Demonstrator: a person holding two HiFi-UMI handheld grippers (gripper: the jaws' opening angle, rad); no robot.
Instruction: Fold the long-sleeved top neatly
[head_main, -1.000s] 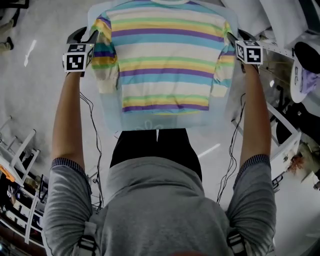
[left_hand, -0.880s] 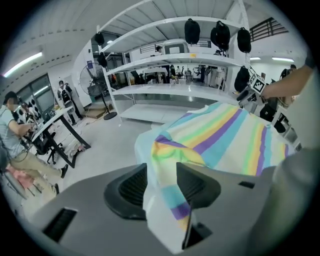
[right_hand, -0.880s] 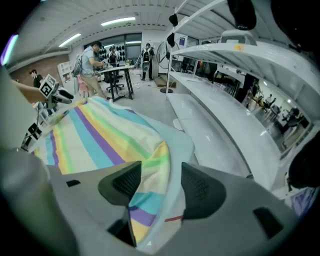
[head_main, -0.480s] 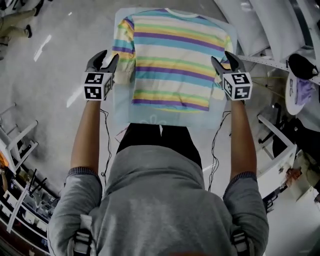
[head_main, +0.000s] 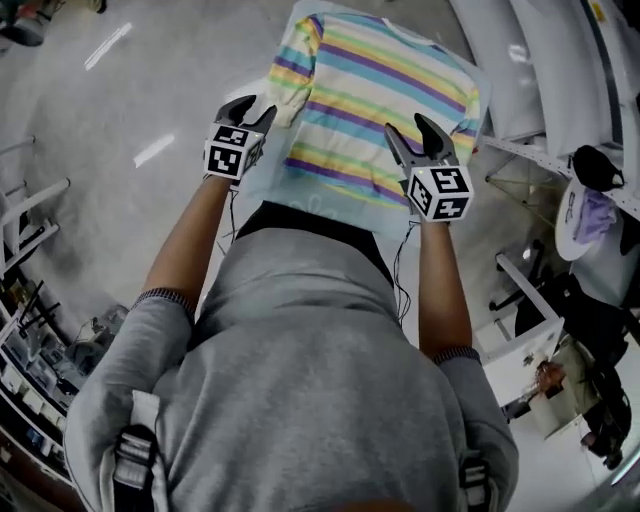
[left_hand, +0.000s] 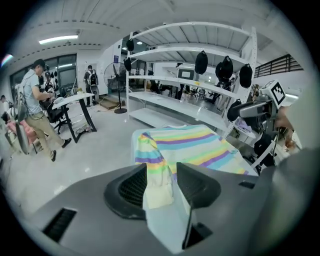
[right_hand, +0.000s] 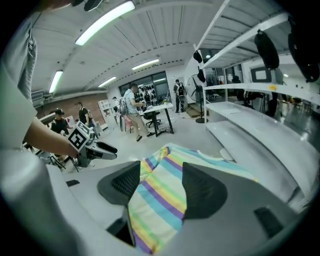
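Right now the top (head_main: 385, 95) lies spread flat on the worktop (head_main: 262, 178) in front of you, neckline at the far end and hem toward your body. Its stripes (teal, purple, yellow and cream) run across from side to side. The left sleeve (head_main: 292, 75) lies down along the top's left edge. Its cream cuff (left_hand: 159, 196) points toward you, near the worktop's left border.

Your left hand-held gripper (head_main: 252, 108) hangs over the near left part of the worktop, close to that cuff, and its jaws stand apart. In the left gripper view the sleeve shows through the gap. It lies on the worktop beyond the jaws and neither pad touches it, so this hand-held gripper holds nothing.

Your right hand-held gripper (head_main: 407, 135) is over the near right part of the top, above the striped cloth close to the hem. Its jaws have just been opening and stand apart too. The right gripper view shows stripes through the gap, with the cloth lying flat below and nothing pinched between the pads.

Both point forward and downward, with their marker cubes (head_main: 440, 192) on the side toward you. White shelving (left_hand: 195, 82) stands beyond the worktop, and several people (left_hand: 35, 97) are by desks farther off across the floor.
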